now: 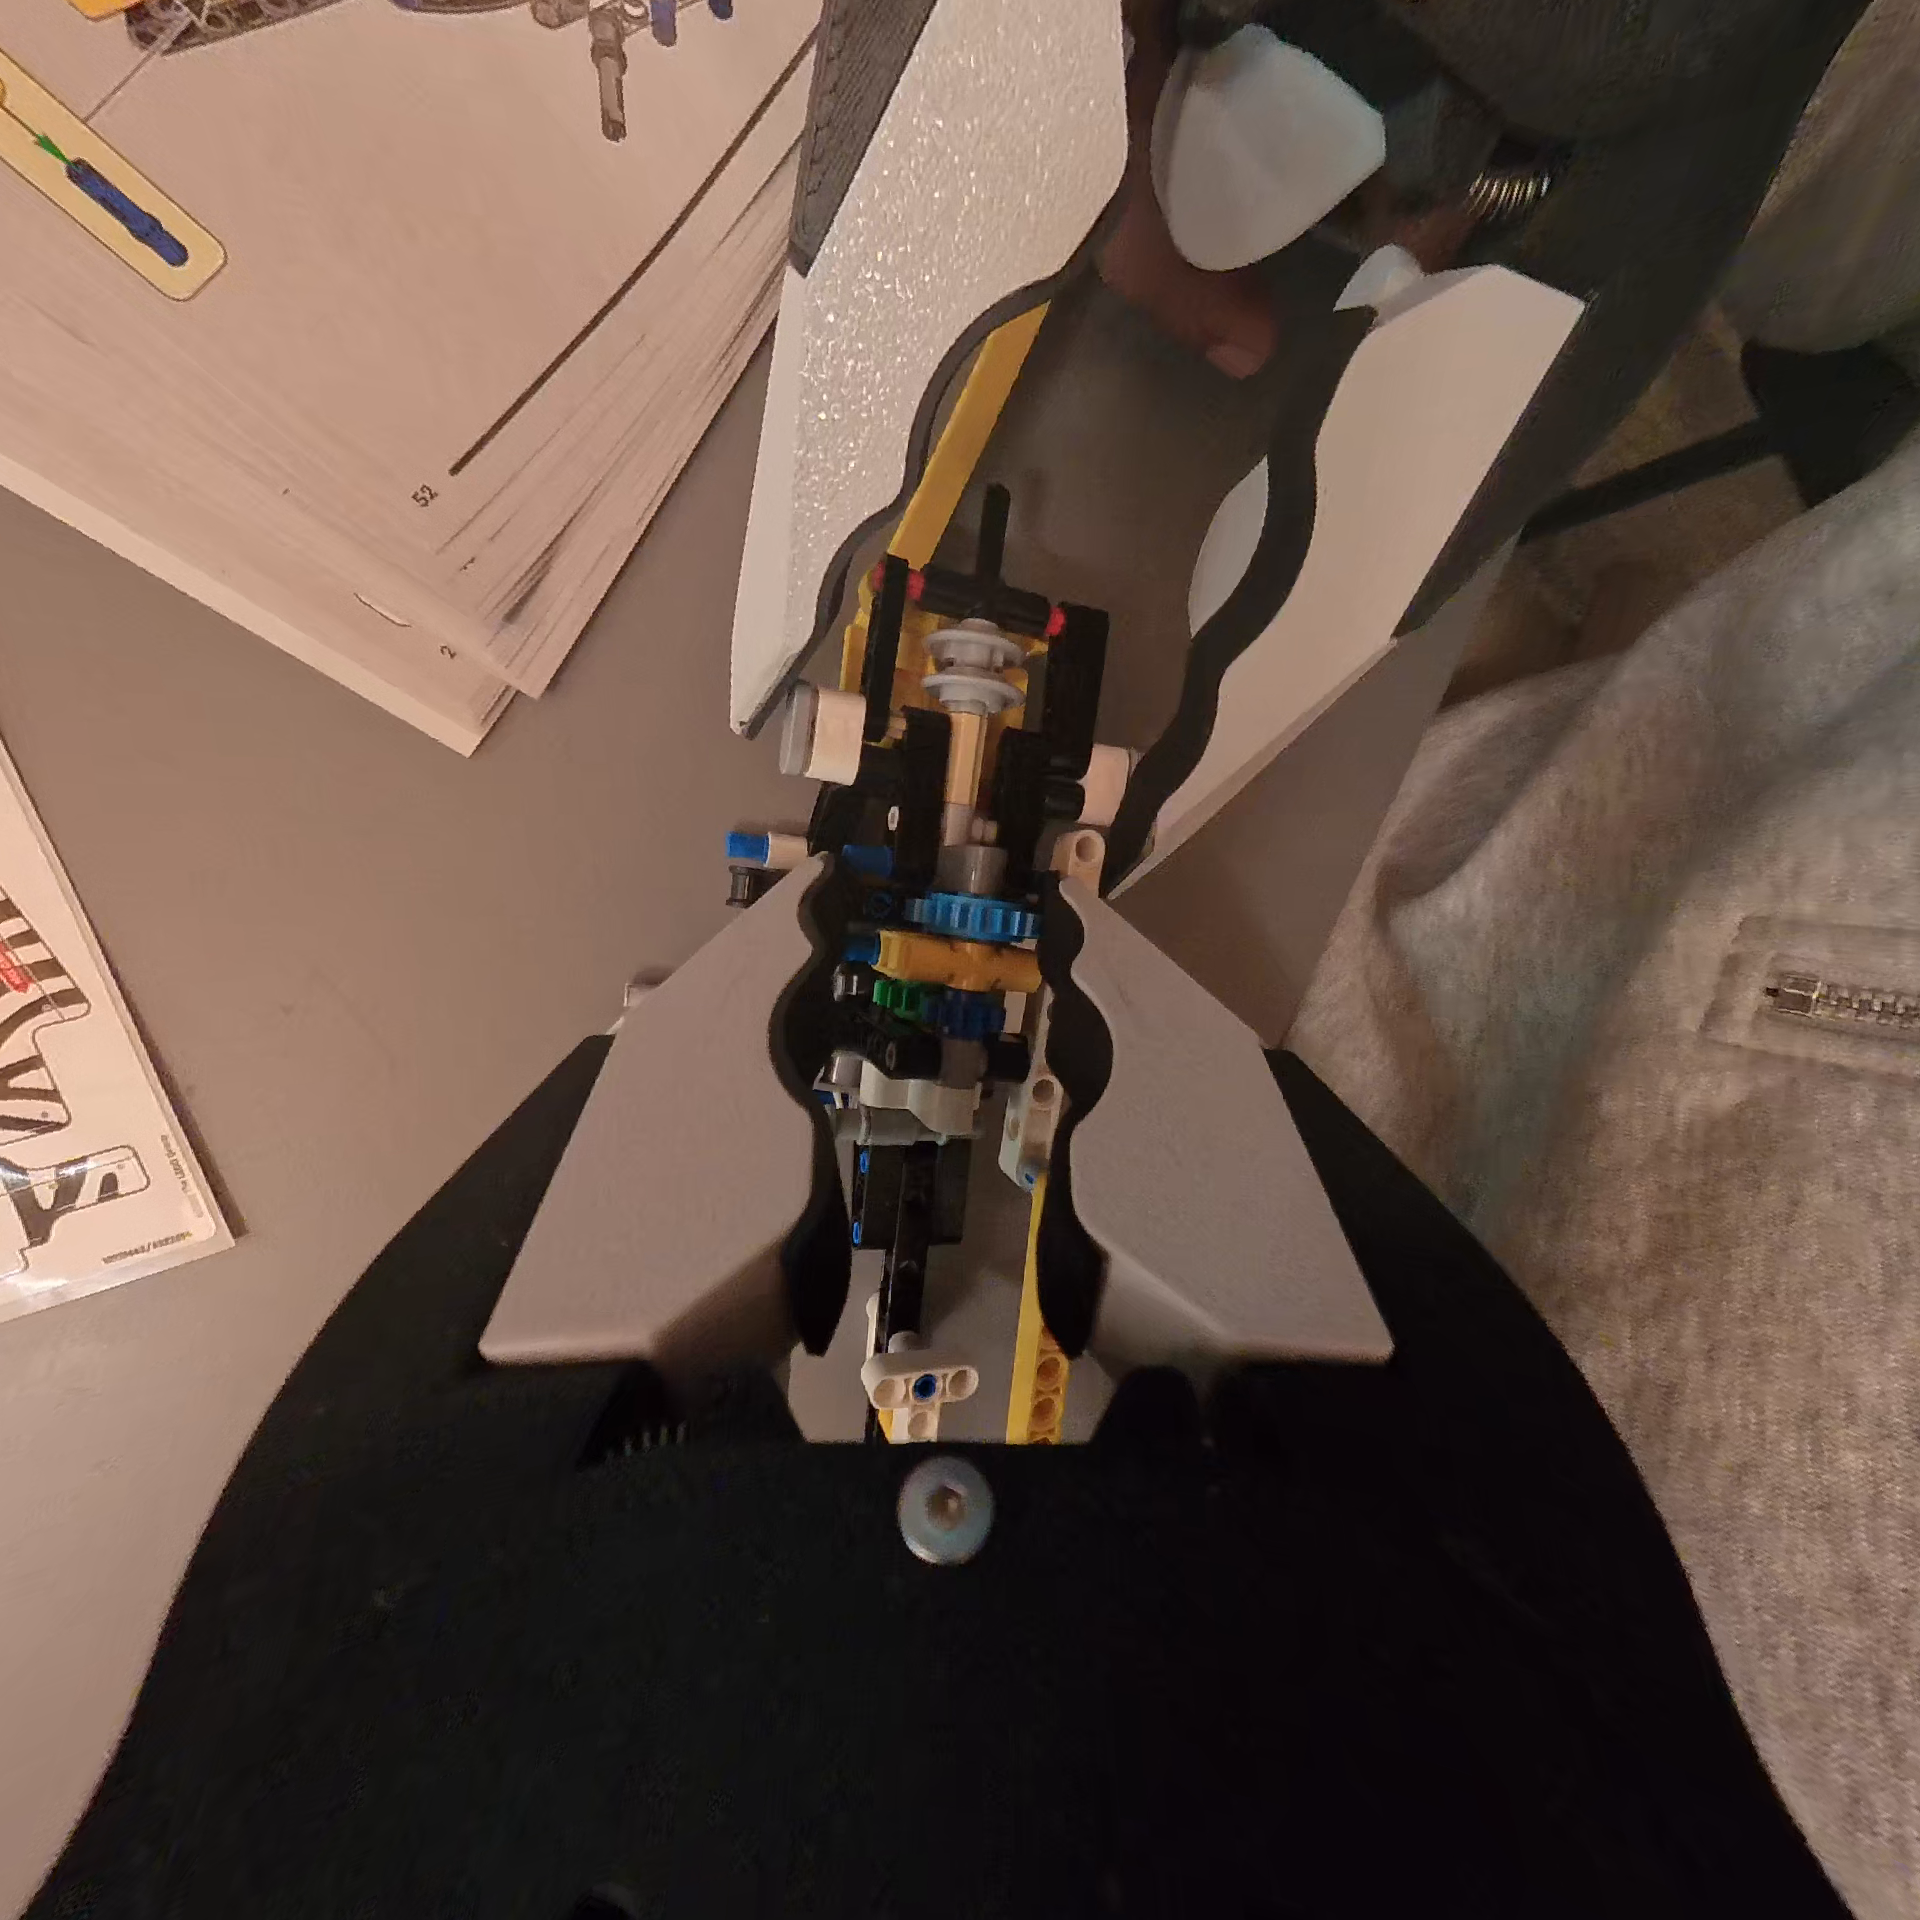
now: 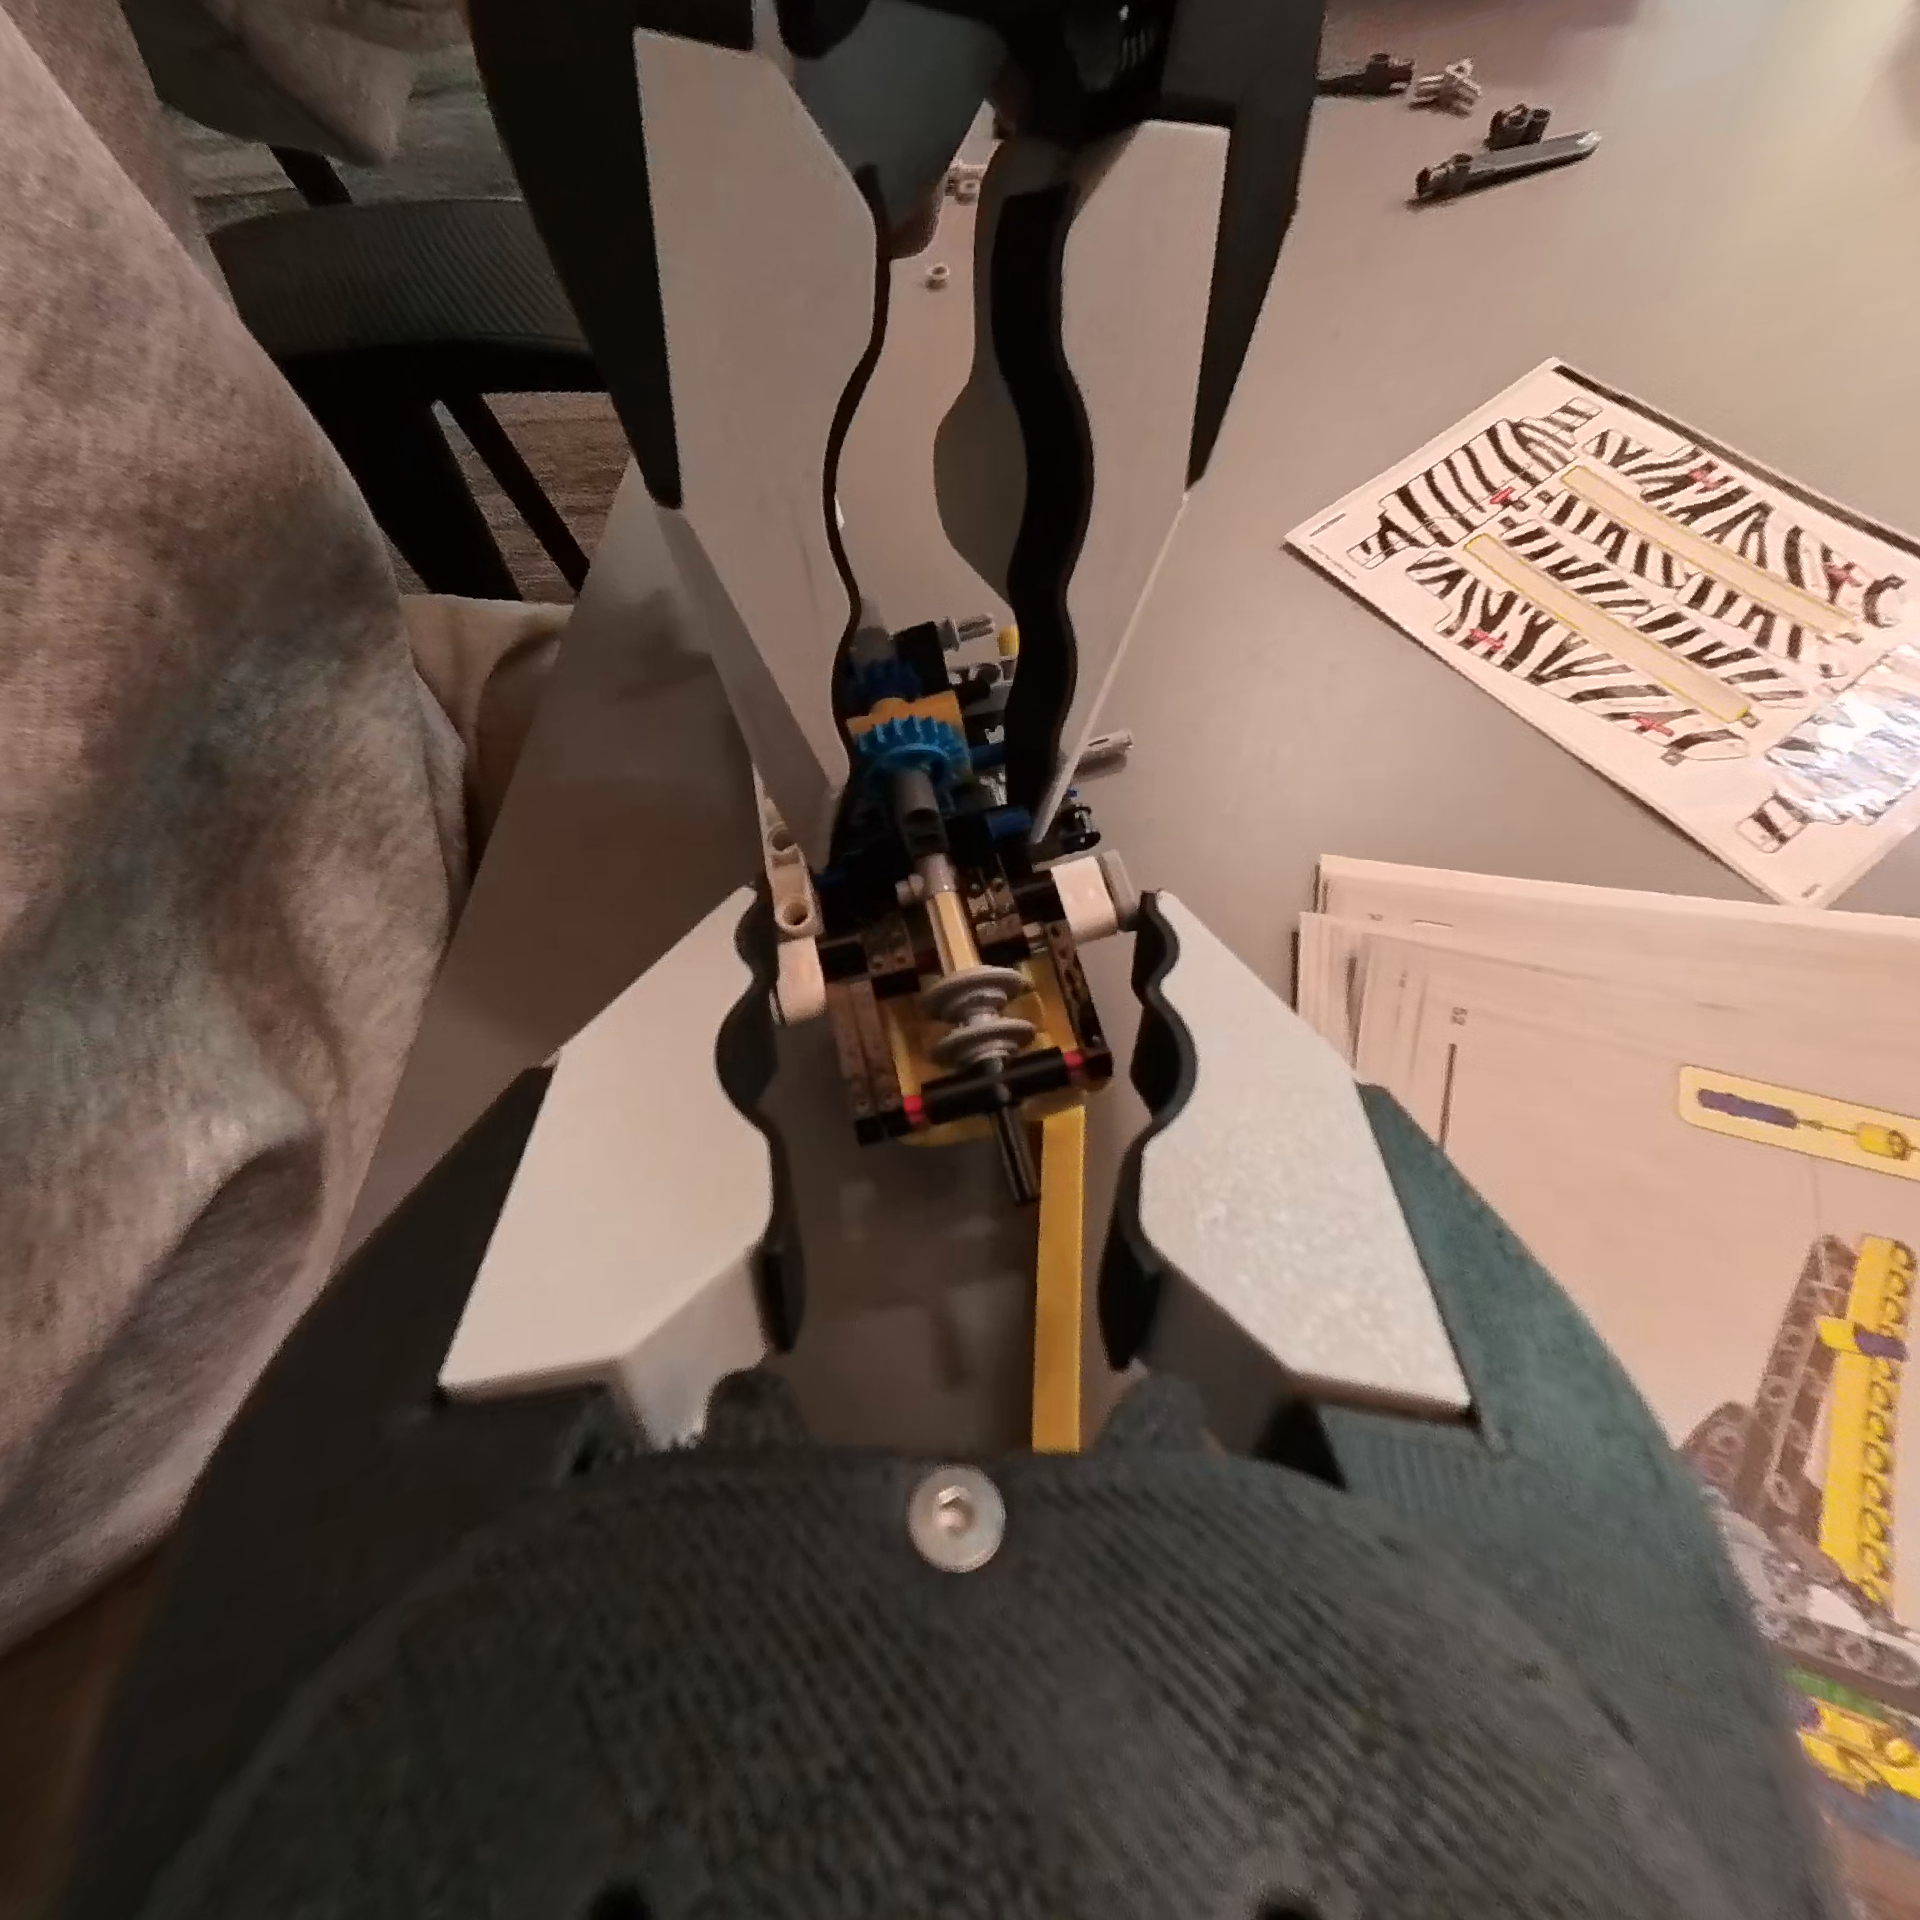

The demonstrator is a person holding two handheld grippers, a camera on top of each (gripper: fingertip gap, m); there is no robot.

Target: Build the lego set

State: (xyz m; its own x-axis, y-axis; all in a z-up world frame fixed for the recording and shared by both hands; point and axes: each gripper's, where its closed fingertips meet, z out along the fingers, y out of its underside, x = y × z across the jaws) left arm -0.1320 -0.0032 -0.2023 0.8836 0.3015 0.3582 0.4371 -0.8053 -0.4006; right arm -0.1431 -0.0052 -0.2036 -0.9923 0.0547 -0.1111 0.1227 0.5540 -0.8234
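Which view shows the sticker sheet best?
The right wrist view: the whole sticker sheet lies flat on the table, its zebra-striped decals in plain sight beyond the manual. The left wrist view catches only one corner of it, cut off by the frame's left edge.

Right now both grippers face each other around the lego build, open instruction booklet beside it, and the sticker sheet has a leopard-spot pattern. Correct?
Not quite: the sticker sheet is zebra-striped, black on white, not leopard-spotted, as the right wrist view shows. The rest stands: left gripper and right gripper face each other around the lego build, instruction booklet open beside it.
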